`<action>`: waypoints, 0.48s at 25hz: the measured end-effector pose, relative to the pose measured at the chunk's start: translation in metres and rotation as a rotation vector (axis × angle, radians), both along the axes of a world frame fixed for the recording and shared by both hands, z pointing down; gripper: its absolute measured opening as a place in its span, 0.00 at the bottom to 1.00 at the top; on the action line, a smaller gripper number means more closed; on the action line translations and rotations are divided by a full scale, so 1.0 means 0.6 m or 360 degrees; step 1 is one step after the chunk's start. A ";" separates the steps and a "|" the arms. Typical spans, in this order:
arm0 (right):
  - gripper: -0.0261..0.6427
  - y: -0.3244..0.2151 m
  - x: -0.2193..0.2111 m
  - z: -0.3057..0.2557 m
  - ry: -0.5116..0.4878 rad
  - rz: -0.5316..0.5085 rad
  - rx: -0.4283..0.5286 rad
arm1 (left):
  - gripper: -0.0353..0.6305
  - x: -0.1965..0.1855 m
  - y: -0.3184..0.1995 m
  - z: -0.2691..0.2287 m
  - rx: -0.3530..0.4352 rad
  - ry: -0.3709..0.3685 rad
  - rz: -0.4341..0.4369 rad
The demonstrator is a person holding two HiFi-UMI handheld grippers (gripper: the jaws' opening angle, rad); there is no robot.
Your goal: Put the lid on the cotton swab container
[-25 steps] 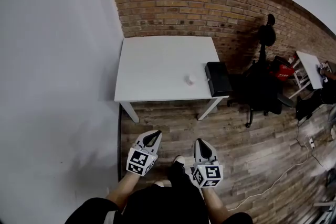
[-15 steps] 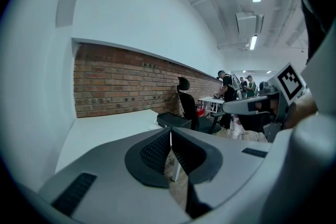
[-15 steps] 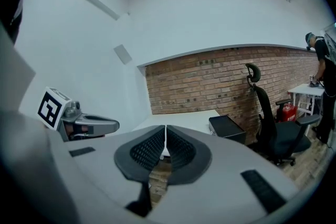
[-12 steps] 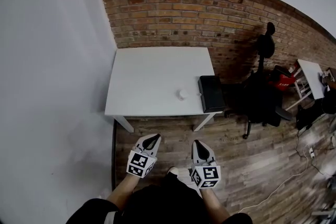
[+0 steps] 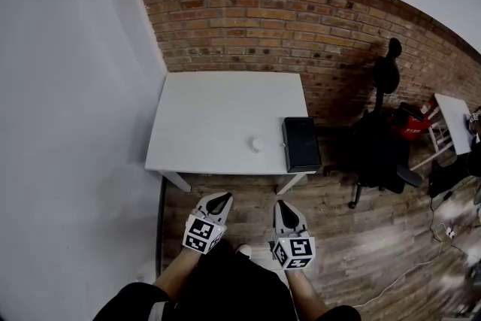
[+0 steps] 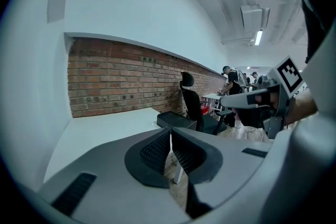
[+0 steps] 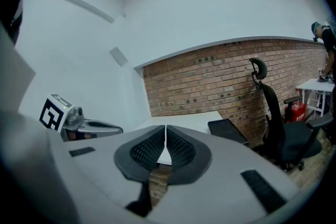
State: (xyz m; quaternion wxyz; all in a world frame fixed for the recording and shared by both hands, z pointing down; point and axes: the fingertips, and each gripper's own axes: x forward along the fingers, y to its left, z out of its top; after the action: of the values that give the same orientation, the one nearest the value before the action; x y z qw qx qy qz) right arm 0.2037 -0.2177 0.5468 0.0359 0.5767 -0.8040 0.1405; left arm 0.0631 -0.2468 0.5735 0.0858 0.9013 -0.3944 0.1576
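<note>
A small white round object point(image 5: 257, 144), probably the cotton swab container, sits near the front right of the white table point(image 5: 218, 116). It is too small to tell whether a lid is on it. My left gripper point(image 5: 224, 197) and right gripper point(image 5: 279, 204) hang over the wood floor short of the table's front edge, both shut with nothing between the jaws. In the left gripper view the jaws point(image 6: 170, 136) meet in front of the table top. In the right gripper view the jaws point(image 7: 166, 129) also meet.
A black box point(image 5: 301, 143) lies at the table's right edge. A black office chair point(image 5: 383, 139) stands to the right by the brick wall point(image 5: 248, 19). A second white table point(image 5: 455, 113) and red object point(image 5: 411, 124) are at far right. Cables lie on the floor.
The table has come closer and lower in the head view as the person walked toward it. Both grippers stay shut and keep their place in front of the body.
</note>
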 end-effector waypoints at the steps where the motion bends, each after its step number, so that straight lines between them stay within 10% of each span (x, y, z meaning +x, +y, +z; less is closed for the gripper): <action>1: 0.07 -0.004 0.002 0.001 -0.0003 -0.0004 -0.0003 | 0.08 0.003 -0.004 0.002 -0.0003 -0.0003 -0.0002; 12: 0.07 -0.060 0.035 0.013 -0.0003 0.0011 -0.0040 | 0.08 0.044 -0.068 0.018 -0.0034 0.0009 0.0043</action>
State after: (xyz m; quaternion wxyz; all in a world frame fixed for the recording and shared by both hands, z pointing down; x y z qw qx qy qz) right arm 0.2249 -0.2540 0.5544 0.0417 0.5787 -0.8003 0.1512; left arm 0.0896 -0.2879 0.5846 0.0944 0.9060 -0.3801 0.1604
